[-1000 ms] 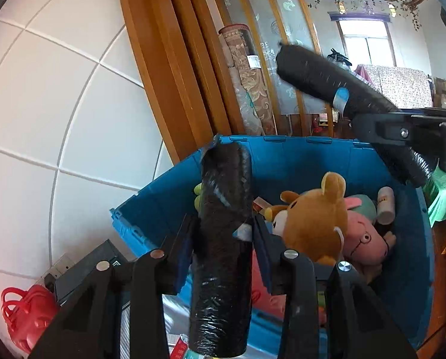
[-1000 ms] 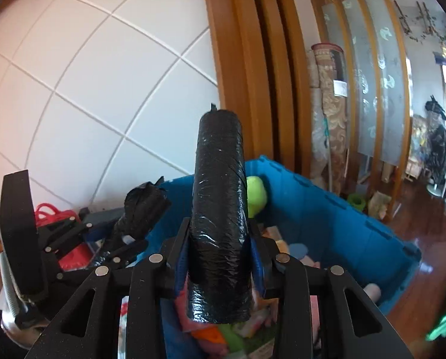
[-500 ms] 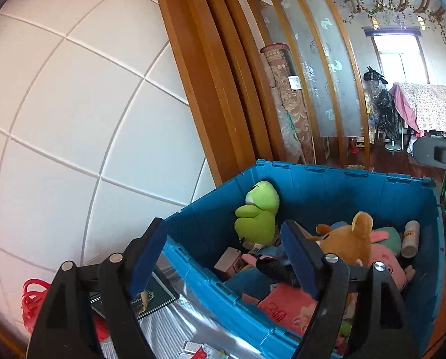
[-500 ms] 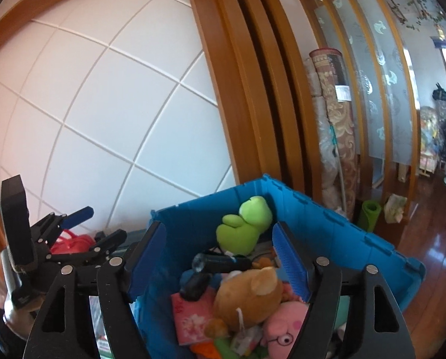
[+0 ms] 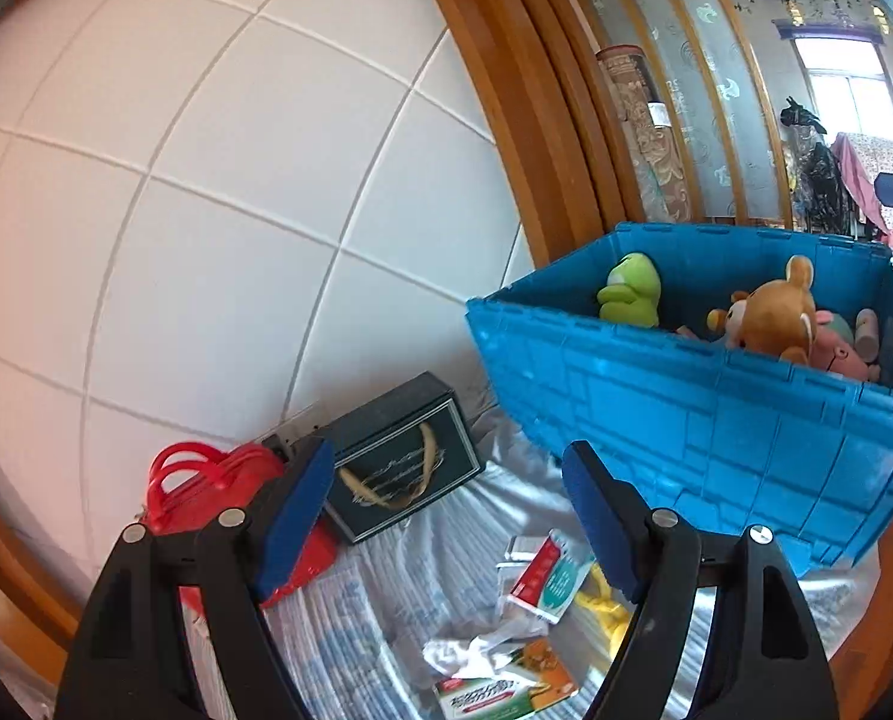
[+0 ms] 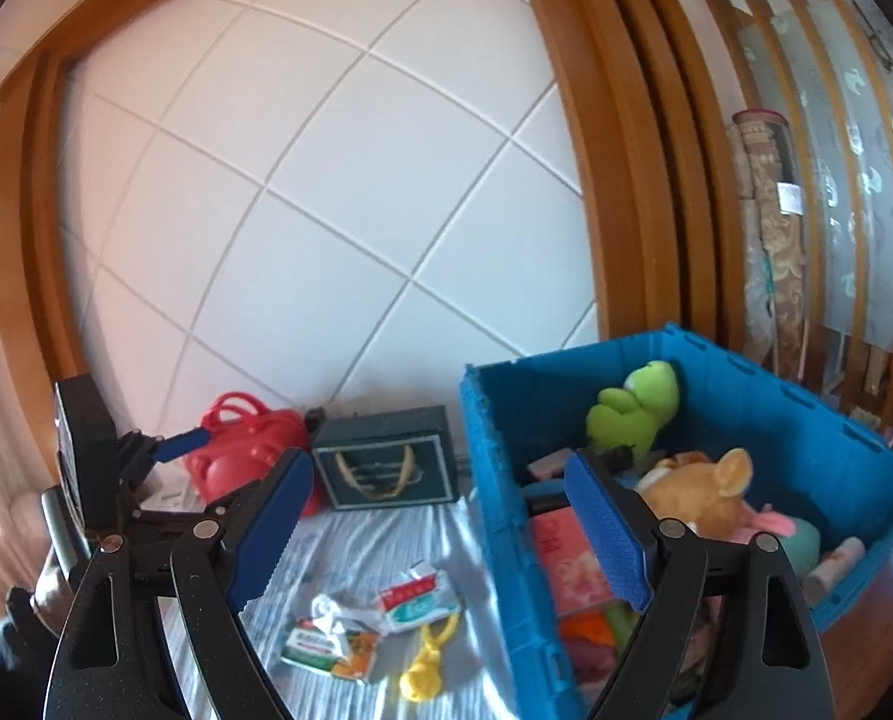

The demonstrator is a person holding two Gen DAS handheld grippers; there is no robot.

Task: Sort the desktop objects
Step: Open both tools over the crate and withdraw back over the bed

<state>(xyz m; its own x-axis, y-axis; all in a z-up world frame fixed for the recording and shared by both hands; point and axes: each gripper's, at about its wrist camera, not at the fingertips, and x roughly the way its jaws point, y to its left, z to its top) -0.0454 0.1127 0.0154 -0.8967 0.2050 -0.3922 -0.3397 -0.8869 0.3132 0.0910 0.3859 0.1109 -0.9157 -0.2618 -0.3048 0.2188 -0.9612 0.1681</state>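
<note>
Both tongs are sitting empty: the left gripper is spread wide, and the right gripper is opening wider with nothing between its pads. The blue plastic crate on the right is holding plush toys. Small packets and a yellow toy are lying loose on the striped cloth just left of it.
</note>
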